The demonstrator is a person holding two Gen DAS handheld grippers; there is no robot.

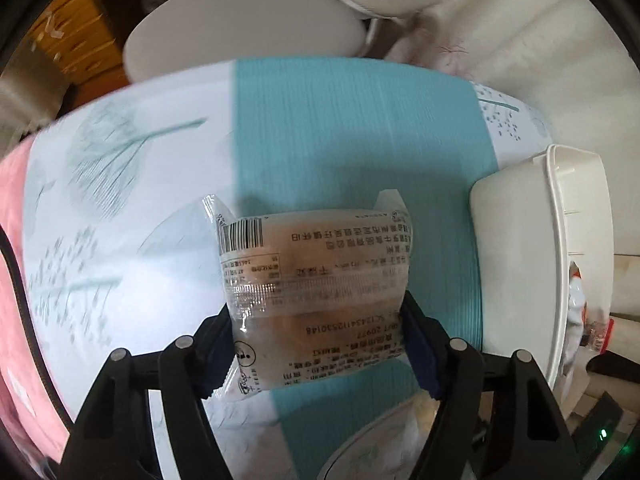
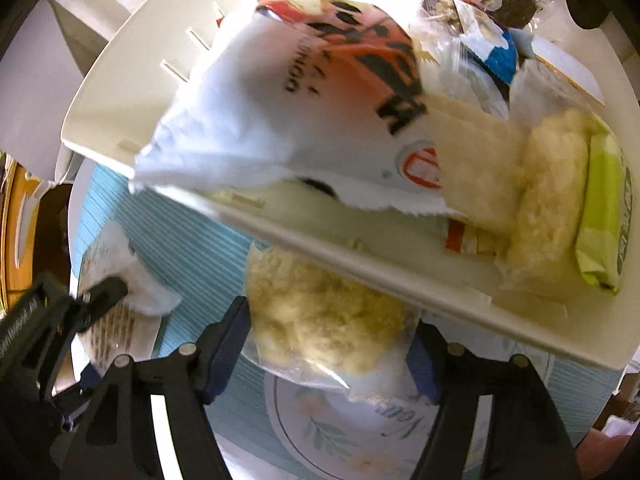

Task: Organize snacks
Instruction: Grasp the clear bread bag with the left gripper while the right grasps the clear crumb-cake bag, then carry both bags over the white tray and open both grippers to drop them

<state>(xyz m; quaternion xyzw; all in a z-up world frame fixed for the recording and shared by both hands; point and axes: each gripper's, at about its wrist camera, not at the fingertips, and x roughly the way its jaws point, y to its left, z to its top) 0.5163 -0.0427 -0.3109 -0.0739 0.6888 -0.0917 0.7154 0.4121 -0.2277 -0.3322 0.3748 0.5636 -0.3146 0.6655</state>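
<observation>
Left gripper (image 1: 320, 344): pointing steeply down over the tablecloth (image 1: 340, 128); its blue pads press both sides of a clear snack packet (image 1: 316, 280), so it is clamped on it

Clear snack packet: printed back towards the camera, barcode at its upper left; it stands between the fingers with its long axis running away from the wrist, and the far end sticks out past the fingertips

White bin (image 1: 520, 248): just to the right of the held packet in the left wrist view, its near wall facing the gripper; judged the nearer drop point for this hand

Crumbly snack pouch (image 2: 320, 312): a clear pouch of pale yellow crumbly pieces, sitting outside the bin and tight against its near rim, between the right gripper's fingers

Right gripper (image 2: 324, 344): pointing straight down; the left pad touches the pouch, the right pad is half hidden behind the film, so I cannot tell whether it is gripping

Bin contents: an orange and white bag (image 2: 320, 92) leans over the rim, with a green bar (image 2: 604, 208) at the far right

Coming move, judged: each packet has to rise over the bin rim before it is let go
</observation>
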